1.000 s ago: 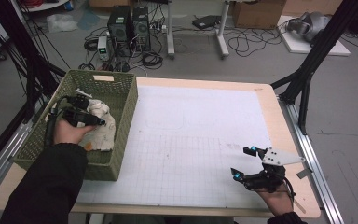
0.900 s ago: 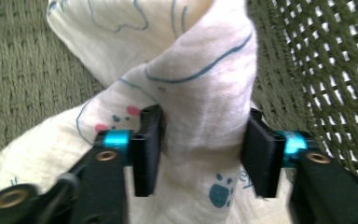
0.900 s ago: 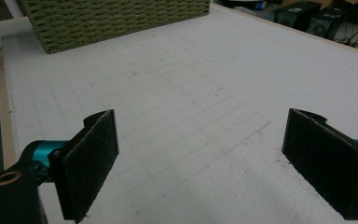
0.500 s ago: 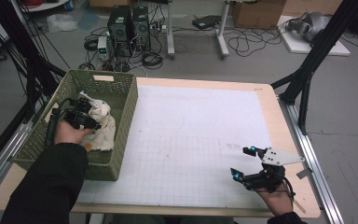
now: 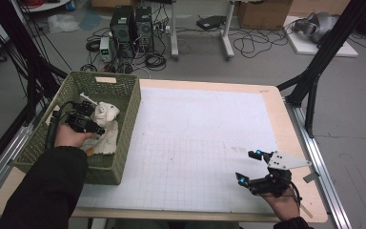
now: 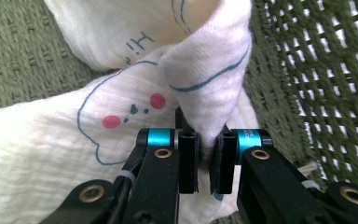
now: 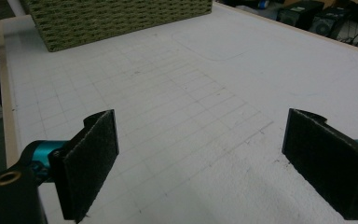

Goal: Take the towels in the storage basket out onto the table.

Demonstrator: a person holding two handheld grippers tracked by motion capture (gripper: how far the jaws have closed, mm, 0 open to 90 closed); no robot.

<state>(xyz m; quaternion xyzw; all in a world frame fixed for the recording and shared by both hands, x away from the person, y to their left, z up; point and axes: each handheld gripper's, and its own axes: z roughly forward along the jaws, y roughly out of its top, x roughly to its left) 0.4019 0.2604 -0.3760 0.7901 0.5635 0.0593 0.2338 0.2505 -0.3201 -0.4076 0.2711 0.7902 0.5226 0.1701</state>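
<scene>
Cloth (image 6: 121, 116), cream-white with a blue-outlined cartoon face and two red cheek spots, lies bunched in the green woven basket (image 5: 124, 102) at the left end of the table (image 5: 286, 119). From above I see it heaped in the basket's middle, reaching toward the wall on the table's side, with my left claw (image 5: 93, 128) down among its folds and my left hand (image 5: 69, 136) behind it, the dark sleeve (image 5: 47, 191) running back toward the bottom edge.

Along my left claw's own view, a raised fold of the cloth (image 6: 205, 84) stands straight up out of the gap between my two black jaws. The jaws have just been closing, and they now stand nearly together with only the thickness of that fold between them; both pads press on the fabric, so I have the cloth pinched. The rest of it spreads away to the left of that view over the basket floor, and the basket's open weave (image 6: 326, 70) rises just beside it on the right.

My right claw (image 5: 251, 166) sits well apart from all this, near the table's front right corner, hovering low over the white gridded mat (image 7: 191, 93). Its jaws stand wide apart with bare mat between the pads, touching nothing. In its view the basket's outer wall (image 7: 121, 18) shows far off at the top.
</scene>
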